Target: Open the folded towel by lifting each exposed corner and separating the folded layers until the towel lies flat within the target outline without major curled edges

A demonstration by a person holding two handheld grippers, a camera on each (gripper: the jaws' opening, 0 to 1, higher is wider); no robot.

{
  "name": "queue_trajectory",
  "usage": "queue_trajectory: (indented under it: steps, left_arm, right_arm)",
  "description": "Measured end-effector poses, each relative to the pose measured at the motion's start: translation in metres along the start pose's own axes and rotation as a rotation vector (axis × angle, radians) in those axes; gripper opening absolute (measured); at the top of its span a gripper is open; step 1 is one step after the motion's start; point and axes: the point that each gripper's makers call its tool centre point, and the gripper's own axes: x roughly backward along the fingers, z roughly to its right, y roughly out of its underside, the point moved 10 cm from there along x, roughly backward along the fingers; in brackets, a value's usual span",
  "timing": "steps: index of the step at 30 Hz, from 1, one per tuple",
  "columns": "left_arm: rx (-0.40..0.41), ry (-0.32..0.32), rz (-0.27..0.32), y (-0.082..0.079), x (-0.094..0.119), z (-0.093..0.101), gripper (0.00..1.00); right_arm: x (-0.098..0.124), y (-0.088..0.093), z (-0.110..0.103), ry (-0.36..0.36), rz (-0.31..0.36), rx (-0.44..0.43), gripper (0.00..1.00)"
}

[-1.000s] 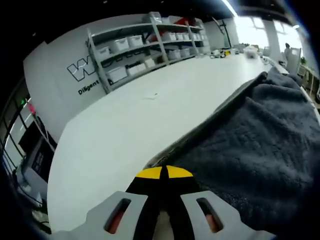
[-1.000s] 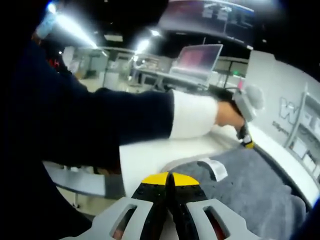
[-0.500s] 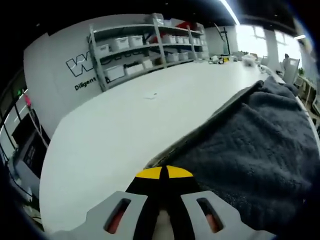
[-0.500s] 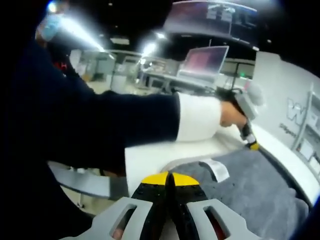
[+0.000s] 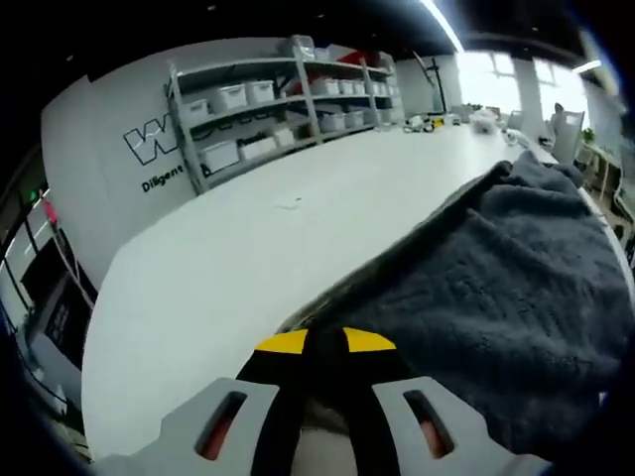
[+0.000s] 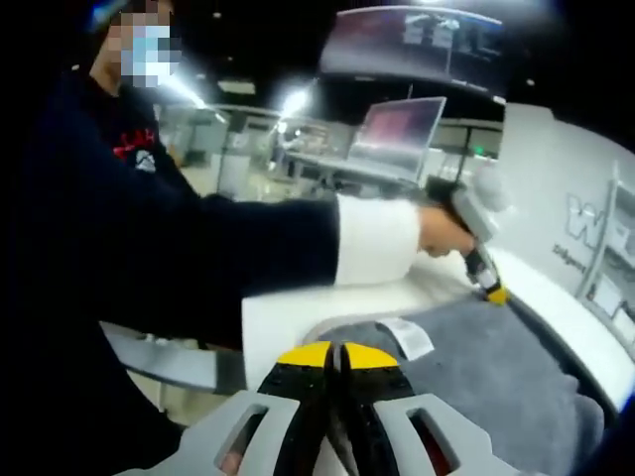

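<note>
The left tool (image 5: 324, 342) has its 2 yellow-tipped jaws closed together on the near edge of the dark grey towel (image 5: 496, 288), which spreads away to the right across the white tabletop (image 5: 248, 258). In the right gripper view the right tool (image 6: 334, 355) is likewise pinched closed, its tips at the towel's near edge just below a white sewn-in label (image 6: 405, 337) whose print is too small to read. Farther along that edge the left tool shows again at the towel's far corner, held by a hand (image 6: 437, 230) coming out of a dark sleeve (image 6: 198, 268) with a white cuff. On the wall behind the shelving (image 5: 288, 104) a logo (image 5: 149, 144) starts with a large outlined "W", with smaller lettering under it that seems to begin "Diligent". A laptop (image 6: 397, 134) stands open beyond the arm. Against 1 second ago, both tools keep their grip; the views have shifted only slightly, and the towel's fold looks unchanged.
</note>
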Motion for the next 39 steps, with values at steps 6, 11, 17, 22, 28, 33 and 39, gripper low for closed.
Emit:
queue_trajectory:
  steps: [6,11,17,22,28,33,39]
  left_arm:
    - [0.020,0.005,0.050,-0.006,0.011,0.004,0.12]
    - [0.048,0.013,0.127,-0.014,0.015,0.006,0.12]
    - [0.081,0.043,0.177,-0.022,0.017,0.020,0.12]
    - [0.059,0.063,0.175,-0.028,0.019,0.034,0.13]
    - [0.071,0.137,0.162,-0.037,0.024,0.059,0.14]
    - [0.024,0.177,0.106,-0.040,0.025,0.086,0.14]
    - [0.009,0.230,0.095,-0.052,0.023,0.106,0.18]
  right_arm:
    - [0.026,0.000,0.025,0.061,0.016,-0.049,0.01]
    - [0.044,0.001,0.048,0.108,0.033,-0.081,0.01]
    - [0.052,0.003,0.063,0.138,0.031,-0.092,0.02]
    - [0.060,0.008,0.071,0.152,0.036,-0.103,0.02]
    - [0.071,0.011,0.078,0.165,0.045,-0.099,0.04]
    - [0.085,0.014,0.089,0.177,0.051,-0.090,0.04]
    - [0.097,0.014,0.100,0.193,0.080,-0.111,0.09]
